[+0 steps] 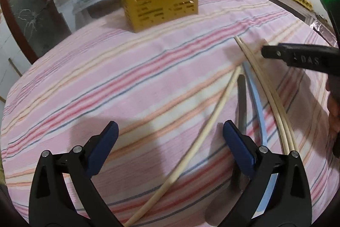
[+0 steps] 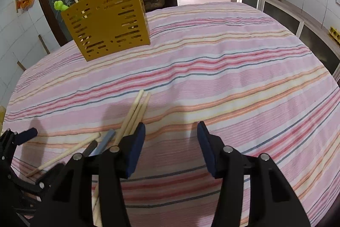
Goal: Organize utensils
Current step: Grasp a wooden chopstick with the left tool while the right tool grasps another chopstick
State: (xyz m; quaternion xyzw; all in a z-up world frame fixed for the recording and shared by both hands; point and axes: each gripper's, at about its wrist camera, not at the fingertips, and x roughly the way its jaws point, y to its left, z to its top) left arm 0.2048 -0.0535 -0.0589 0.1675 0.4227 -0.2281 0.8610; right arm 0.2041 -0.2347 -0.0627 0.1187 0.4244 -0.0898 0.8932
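The right gripper (image 2: 171, 150) is held with its blue-padded jaws parted and only striped cloth between them; a bundle of pale wooden chopsticks (image 2: 136, 114) lies just outside its left finger, not gripped. The left gripper (image 1: 170, 147) is likewise spread wide, and a single chopstick (image 1: 191, 148) is seen running diagonally through its gap without being pinched. Beside these, a grey-bladed knife with a light-blue handle (image 1: 258, 107) lies flat on the pink striped tablecloth (image 2: 233, 78). At the far left of the table, a mustard-yellow slotted utensil holder (image 2: 110, 24) stands upright, with chopsticks and a green-handled utensil (image 2: 60, 6) protruding from it.
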